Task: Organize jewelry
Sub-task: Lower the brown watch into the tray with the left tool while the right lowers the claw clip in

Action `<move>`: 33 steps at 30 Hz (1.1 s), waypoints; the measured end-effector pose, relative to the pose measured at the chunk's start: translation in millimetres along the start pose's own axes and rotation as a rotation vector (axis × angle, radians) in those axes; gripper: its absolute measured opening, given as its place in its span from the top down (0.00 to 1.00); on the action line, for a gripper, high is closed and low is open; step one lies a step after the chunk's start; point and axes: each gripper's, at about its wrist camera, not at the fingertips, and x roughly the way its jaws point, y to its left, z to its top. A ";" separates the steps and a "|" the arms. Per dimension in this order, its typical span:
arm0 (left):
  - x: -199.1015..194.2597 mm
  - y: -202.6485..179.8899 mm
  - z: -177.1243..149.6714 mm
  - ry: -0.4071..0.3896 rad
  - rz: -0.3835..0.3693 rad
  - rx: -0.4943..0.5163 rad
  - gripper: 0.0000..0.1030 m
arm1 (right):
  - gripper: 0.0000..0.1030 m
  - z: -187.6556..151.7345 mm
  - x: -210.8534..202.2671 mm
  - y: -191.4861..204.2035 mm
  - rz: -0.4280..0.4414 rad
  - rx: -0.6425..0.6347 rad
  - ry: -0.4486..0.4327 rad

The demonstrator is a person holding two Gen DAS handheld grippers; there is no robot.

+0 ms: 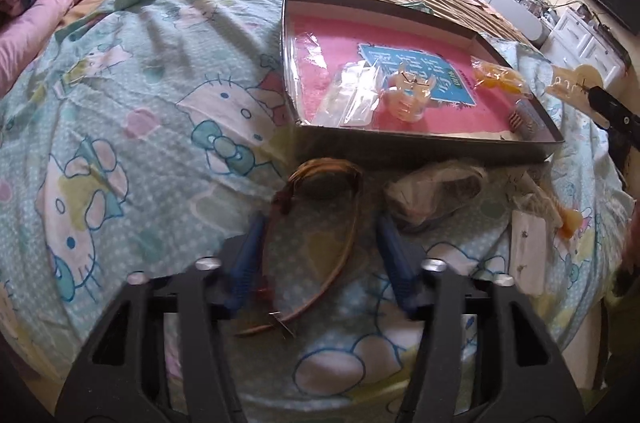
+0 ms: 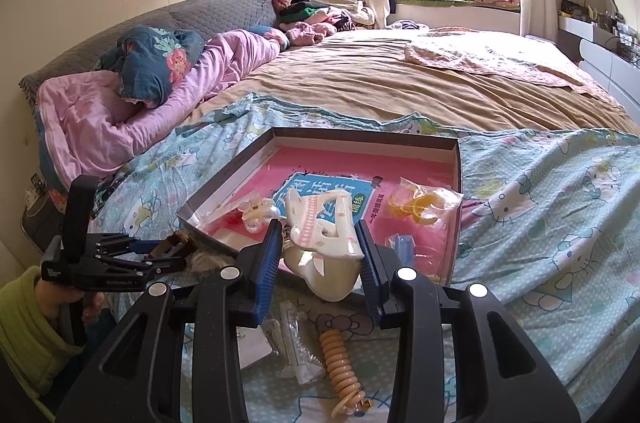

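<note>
One bed, spread with one Hello Kitty sheet (image 1: pixel 120 111), carries one shallow cardboard tray (image 2: pixel 457 159) with a pink book cover as its floor. Inside the tray lie two clear packets: one (image 1: pixel 352 97) flat, the other (image 2: pixel 424 201) holding orange pieces, plus one translucent claw clip (image 1: pixel 408 95). The right gripper (image 2: pixel 318 243) has its fingers clamped on one large white-and-pink hair claw (image 2: pixel 324 223), held over the tray's near edge. The left gripper (image 1: pixel 320 227) has its fingers spread apart over one brown headband (image 1: pixel 340 207) lying on the sheet just before the tray.
</note>
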 end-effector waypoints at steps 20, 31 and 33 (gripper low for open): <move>-30.9 -19.0 49.5 -0.137 -0.006 0.012 0.81 | 0.66 24.1 10.9 -27.4 -0.047 0.013 -0.040; 11.7 -33.6 84.8 -0.128 0.000 0.028 0.81 | 0.66 22.5 49.2 -37.8 -0.064 0.031 0.029; 18.0 -33.3 85.5 -0.125 -0.002 0.026 0.80 | 0.66 20.3 55.2 -35.8 -0.060 0.027 0.047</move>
